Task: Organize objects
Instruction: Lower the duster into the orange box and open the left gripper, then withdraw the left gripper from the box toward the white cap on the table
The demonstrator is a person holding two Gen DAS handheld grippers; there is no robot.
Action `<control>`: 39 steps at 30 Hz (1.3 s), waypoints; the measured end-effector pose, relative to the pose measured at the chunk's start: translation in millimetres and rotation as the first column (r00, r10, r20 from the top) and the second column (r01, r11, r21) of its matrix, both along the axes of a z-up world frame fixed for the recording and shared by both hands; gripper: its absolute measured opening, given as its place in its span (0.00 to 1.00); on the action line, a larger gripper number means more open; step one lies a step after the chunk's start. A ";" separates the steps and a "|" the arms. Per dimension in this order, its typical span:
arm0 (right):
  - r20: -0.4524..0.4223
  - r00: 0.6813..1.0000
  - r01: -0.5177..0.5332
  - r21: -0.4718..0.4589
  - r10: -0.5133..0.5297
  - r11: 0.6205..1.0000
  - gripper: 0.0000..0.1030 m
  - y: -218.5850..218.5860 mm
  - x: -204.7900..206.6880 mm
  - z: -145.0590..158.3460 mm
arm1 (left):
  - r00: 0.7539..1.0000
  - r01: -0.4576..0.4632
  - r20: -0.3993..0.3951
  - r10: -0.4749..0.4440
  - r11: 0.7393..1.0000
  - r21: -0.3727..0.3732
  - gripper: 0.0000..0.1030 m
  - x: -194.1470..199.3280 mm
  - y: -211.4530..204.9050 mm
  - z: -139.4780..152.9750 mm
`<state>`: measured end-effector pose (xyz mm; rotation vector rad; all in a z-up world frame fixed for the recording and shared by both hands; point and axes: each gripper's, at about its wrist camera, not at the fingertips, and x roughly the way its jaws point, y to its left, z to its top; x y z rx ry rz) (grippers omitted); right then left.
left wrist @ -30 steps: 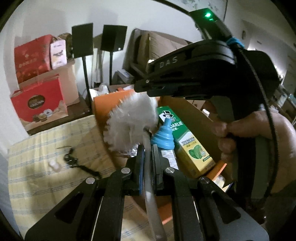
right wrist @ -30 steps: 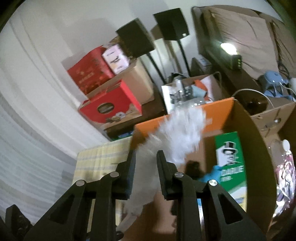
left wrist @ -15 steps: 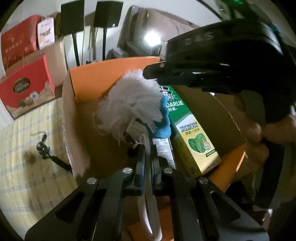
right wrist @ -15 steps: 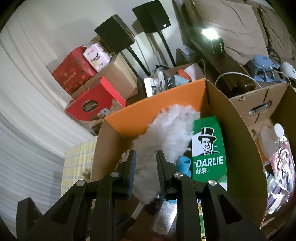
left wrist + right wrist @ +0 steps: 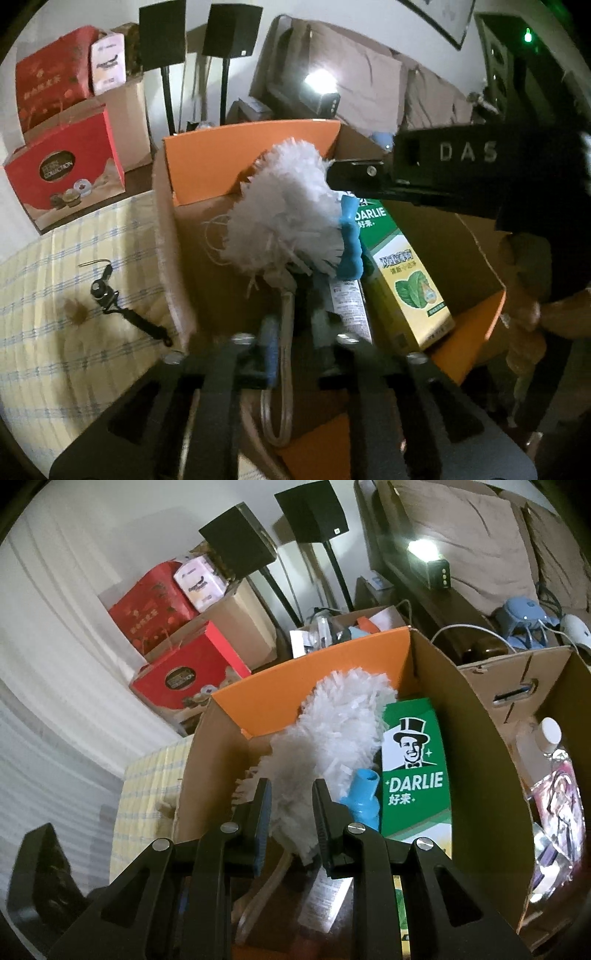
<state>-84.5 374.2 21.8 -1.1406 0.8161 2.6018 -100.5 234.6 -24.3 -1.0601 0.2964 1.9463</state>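
White fluffy duster with a clear plastic loop handle lies inside the orange-flapped cardboard box, against the blue bottle and green Darlie toothpaste carton. Left gripper jaws stand apart around the handle, releasing it. Right gripper jaws are narrow and empty above the box. Next: withdraw upward, clearing the box walls. A black lanyard clip remains on the checked cloth.

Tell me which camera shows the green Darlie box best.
The right wrist view: the Darlie box faces the lens, logo and name readable, inside the cardboard box. The left wrist view shows the carton at an angle, its top hidden behind the right gripper.
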 end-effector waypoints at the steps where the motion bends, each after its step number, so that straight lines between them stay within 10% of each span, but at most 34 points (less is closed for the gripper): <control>1: 0.000 1.000 0.001 0.009 -0.001 1.000 0.23 -1.2 1.1 0.9 | 1.000 -0.005 -0.008 0.005 1.000 0.007 0.28 0.7 -4.6 3.4; 18: 0.004 0.999 -0.032 0.224 0.032 0.974 0.73 -33.1 21.3 12.6 | 0.992 -0.118 -0.045 0.122 0.990 0.077 0.62 -14.9 -64.2 43.1; 20: -0.002 0.999 -0.044 0.247 0.045 0.968 0.76 -38.7 22.8 15.1 | 0.989 -0.135 -0.056 0.140 0.987 0.088 0.85 -17.0 -72.5 45.6; 39: -0.026 0.986 -0.143 0.358 0.163 0.923 1.00 -110.4 26.7 33.4 | 0.956 -0.274 -0.076 0.284 0.954 0.117 1.00 -44.1 -151.5 62.5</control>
